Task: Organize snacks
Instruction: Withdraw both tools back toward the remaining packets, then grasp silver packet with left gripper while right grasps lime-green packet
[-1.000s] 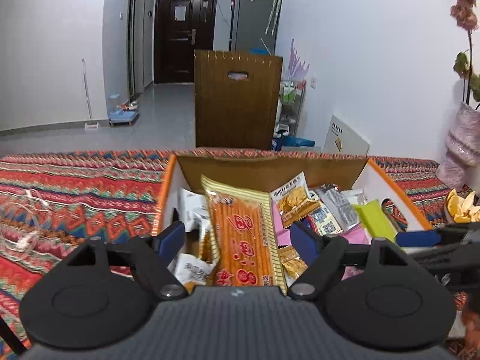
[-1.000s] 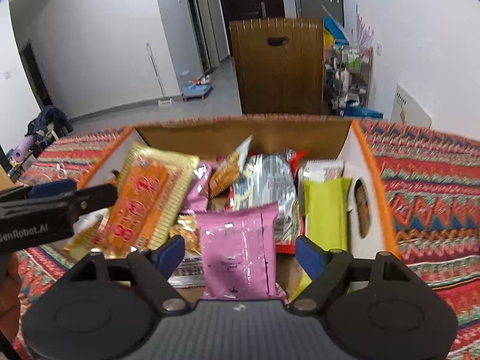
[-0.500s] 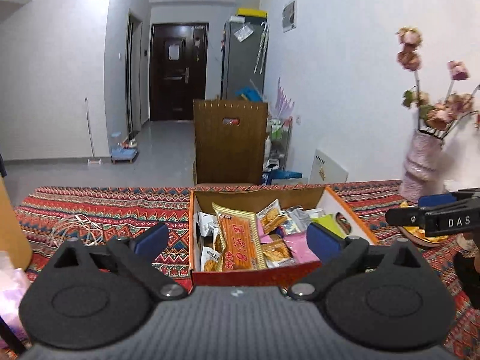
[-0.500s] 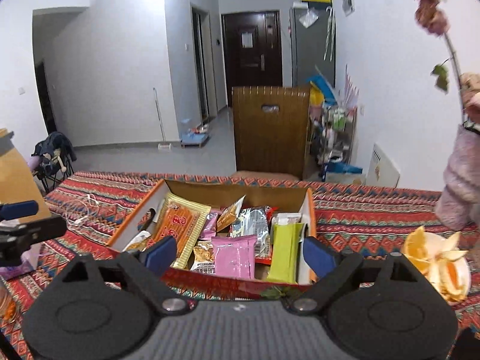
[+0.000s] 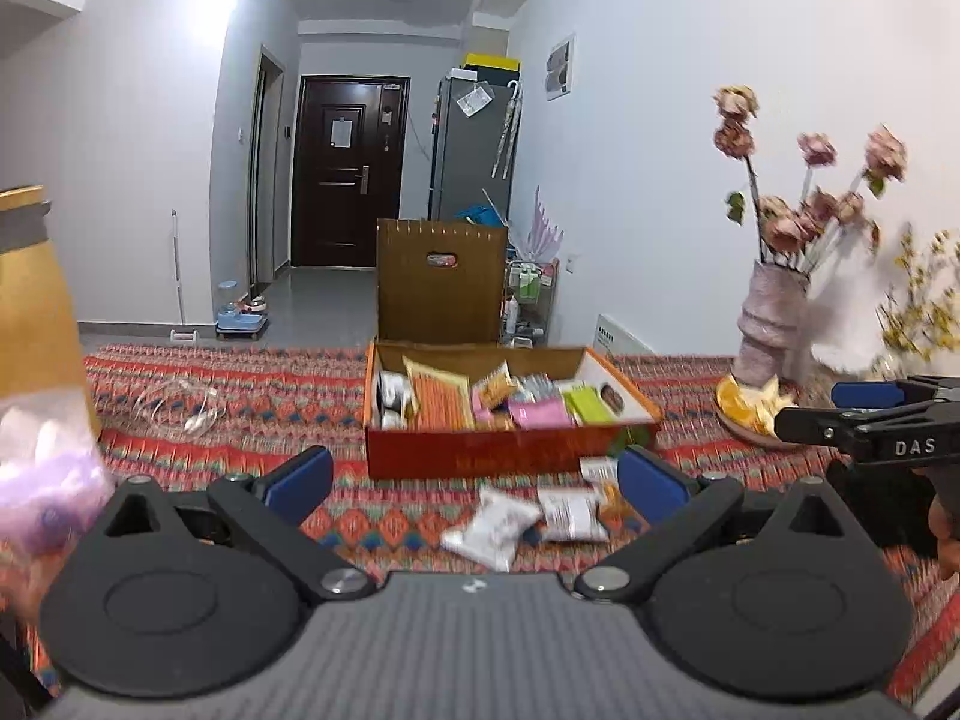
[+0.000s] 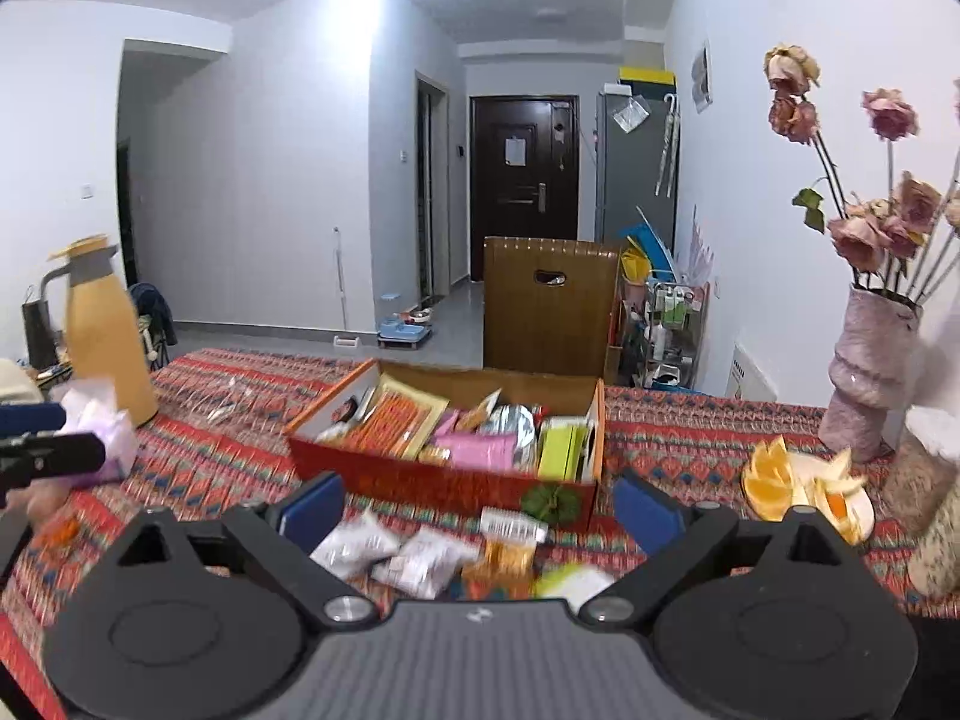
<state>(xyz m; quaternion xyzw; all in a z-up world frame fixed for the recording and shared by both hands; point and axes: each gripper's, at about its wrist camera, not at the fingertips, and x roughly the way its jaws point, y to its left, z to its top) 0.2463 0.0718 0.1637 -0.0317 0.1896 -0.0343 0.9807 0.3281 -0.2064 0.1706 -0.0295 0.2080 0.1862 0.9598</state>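
A red snack box (image 6: 444, 483), filled with packets, is seen on the patterned tablecloth (image 5: 252, 396). Loose white packets (image 6: 396, 552) lie just in front of it, somewhat blurred, so their number cannot be told with certainty. The left gripper (image 5: 474, 477) is spread wide with nothing between its blue pads. The right gripper (image 6: 483, 507) is shown opening, likewise empty. A plate of orange slices (image 6: 804, 483) stands beside a vase (image 6: 867, 378).

The room is evenly lit by cool ceiling light, with glare blown out on the upper wall in both views. Straight lines are bowed by fisheye distortion towards dark corners. Motion blur is seen on the loose packets (image 6: 420, 558) and flowers (image 5: 804, 216).
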